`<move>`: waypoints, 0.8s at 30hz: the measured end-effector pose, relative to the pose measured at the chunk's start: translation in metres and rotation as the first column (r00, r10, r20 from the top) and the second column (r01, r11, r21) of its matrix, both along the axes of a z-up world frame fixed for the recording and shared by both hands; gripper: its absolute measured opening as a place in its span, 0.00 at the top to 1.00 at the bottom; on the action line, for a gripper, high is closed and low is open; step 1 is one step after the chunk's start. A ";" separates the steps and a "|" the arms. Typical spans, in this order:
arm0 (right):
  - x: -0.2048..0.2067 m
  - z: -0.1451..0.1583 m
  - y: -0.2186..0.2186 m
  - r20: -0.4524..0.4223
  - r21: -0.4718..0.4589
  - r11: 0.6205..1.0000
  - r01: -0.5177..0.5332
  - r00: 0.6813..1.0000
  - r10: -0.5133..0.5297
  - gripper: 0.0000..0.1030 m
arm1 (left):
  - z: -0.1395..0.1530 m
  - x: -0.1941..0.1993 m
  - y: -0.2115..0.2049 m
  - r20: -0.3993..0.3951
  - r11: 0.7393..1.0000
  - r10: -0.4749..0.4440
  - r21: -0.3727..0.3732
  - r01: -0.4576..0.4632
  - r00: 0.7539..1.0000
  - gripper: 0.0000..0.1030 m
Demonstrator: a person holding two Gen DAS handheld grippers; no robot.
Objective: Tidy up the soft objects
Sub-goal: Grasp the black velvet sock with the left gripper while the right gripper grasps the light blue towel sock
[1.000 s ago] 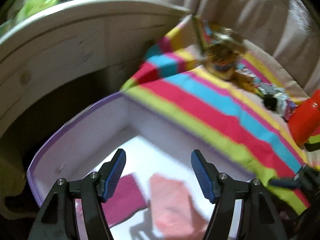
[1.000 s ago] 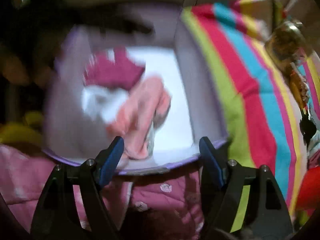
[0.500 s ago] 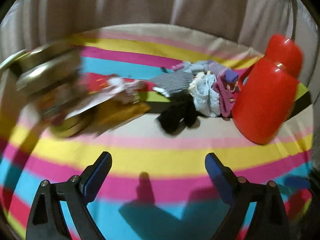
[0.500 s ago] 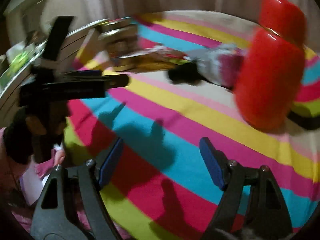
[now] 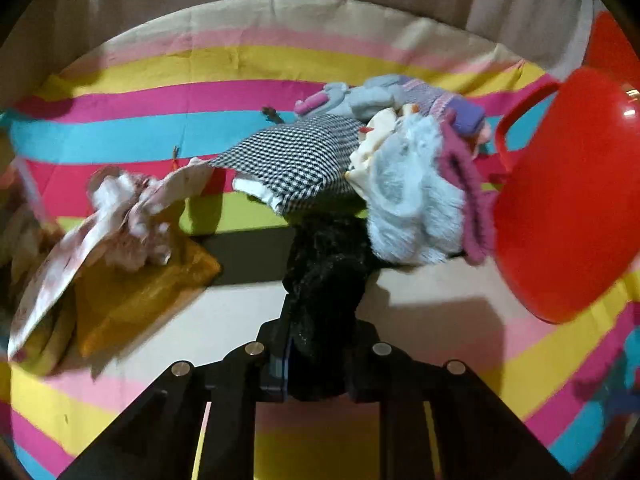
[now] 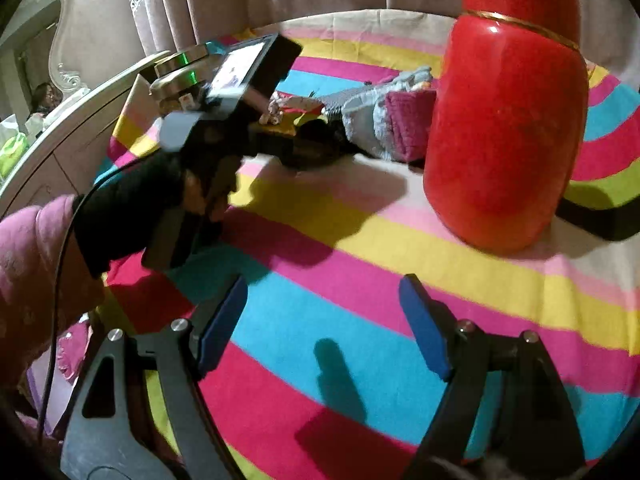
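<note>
Left gripper point(image 5: 316, 344) has its fingers closing on a black fuzzy sock point(image 5: 328, 280), and the pads are already pinching its near end. The sock is dark, shaggy and limp. Its far end runs back under the pile of soft things point(image 5: 400, 168) on the striped cloth point(image 5: 200, 60) covering the surface.

The pile sits just left of the red jug point(image 5: 568, 208) and touches it. It holds a pale blue fluffy piece point(image 5: 412, 200), a black-and-white houndstooth cloth point(image 5: 296, 160), a magenta knit piece point(image 5: 468, 184), and grey-lilac socks point(image 5: 368, 96) at the back. Everything is bunched and overlapping, nothing folded.

Further left lie a mustard-yellow pouch point(image 5: 136, 300) and a pale floral cloth point(image 5: 120, 208), apart from the pile.

Right gripper point(image 6: 320, 328) hovers over the cloth's blue and pink stripes with its fingers wide apart and nothing between them. In the right wrist view the left hand point(image 6: 132, 208) wears a black glove and pink sleeve and holds its gripper toward the pile. The red jug point(image 6: 508, 128) stands upright just right of it.
</note>
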State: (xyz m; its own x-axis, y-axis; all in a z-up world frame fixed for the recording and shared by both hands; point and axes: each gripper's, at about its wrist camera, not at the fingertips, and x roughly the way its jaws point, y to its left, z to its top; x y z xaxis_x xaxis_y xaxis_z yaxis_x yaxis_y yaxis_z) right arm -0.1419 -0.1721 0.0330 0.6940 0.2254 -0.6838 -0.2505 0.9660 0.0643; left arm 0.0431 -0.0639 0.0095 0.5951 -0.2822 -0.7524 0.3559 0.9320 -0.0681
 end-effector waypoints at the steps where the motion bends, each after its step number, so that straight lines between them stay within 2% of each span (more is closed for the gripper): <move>1: 0.006 0.003 0.003 0.024 -0.019 1.000 0.005 1.000 -0.005 0.22 | 0.005 -0.013 0.008 0.031 1.000 0.027 -0.002 -0.027 0.999 0.81; 4: 0.026 0.009 0.011 0.076 -0.046 0.999 0.019 0.997 -0.016 0.22 | 0.016 -0.051 0.039 0.089 0.991 0.132 -0.028 -0.130 0.987 0.81; 7: 0.051 0.011 0.020 0.112 -0.052 0.998 0.032 0.993 -0.026 0.22 | 0.023 -0.085 0.081 0.124 0.954 0.299 -0.073 -0.292 0.946 0.81; 9: 0.067 0.010 0.025 0.115 -0.051 0.997 0.057 0.992 -0.051 0.22 | 0.020 -0.090 0.097 0.119 0.932 0.361 -0.086 -0.353 0.925 0.80; 13: 0.111 0.001 0.049 0.119 -0.135 0.986 0.099 0.989 -0.083 0.22 | 0.005 -0.084 0.116 0.028 0.917 0.379 -0.145 -0.371 0.925 0.74; 15: 0.132 -0.006 0.063 0.110 -0.214 0.971 0.110 0.990 -0.088 0.22 | -0.008 -0.073 0.119 -0.064 0.917 0.357 -0.167 -0.362 0.932 0.71; 17: 0.151 -0.015 0.072 0.107 -0.293 0.947 0.133 0.989 -0.106 0.22 | -0.008 -0.070 0.121 -0.070 0.911 0.352 -0.203 -0.359 0.933 0.63; 21: 0.186 -0.036 0.075 0.064 -0.422 0.887 0.189 0.982 -0.179 0.22 | -0.007 -0.072 0.120 -0.073 0.919 0.306 -0.239 -0.314 0.949 0.47; 22: 0.188 -0.037 0.073 0.066 -0.437 0.877 0.198 0.980 -0.189 0.29 | -0.008 -0.071 0.117 -0.073 0.921 0.301 -0.238 -0.310 0.951 0.46; 23: 0.190 -0.038 0.072 0.073 -0.450 0.869 0.205 0.978 -0.193 0.48 | -0.008 -0.070 0.115 -0.072 0.922 0.299 -0.236 -0.308 0.952 0.45; 24: 0.190 -0.037 0.070 0.083 -0.451 0.866 0.217 0.976 -0.201 0.61 | -0.008 -0.071 0.115 -0.072 0.922 0.298 -0.236 -0.306 0.952 0.45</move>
State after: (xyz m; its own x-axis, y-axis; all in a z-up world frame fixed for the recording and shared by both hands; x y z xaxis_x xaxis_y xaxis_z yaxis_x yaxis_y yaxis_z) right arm 0.0481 -0.1025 -0.0037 0.7133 -0.2574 -0.6519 -0.0340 0.9163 -0.3990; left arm -0.0277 0.0511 0.0016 0.6557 -0.2689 -0.7055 0.0537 0.9487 -0.3116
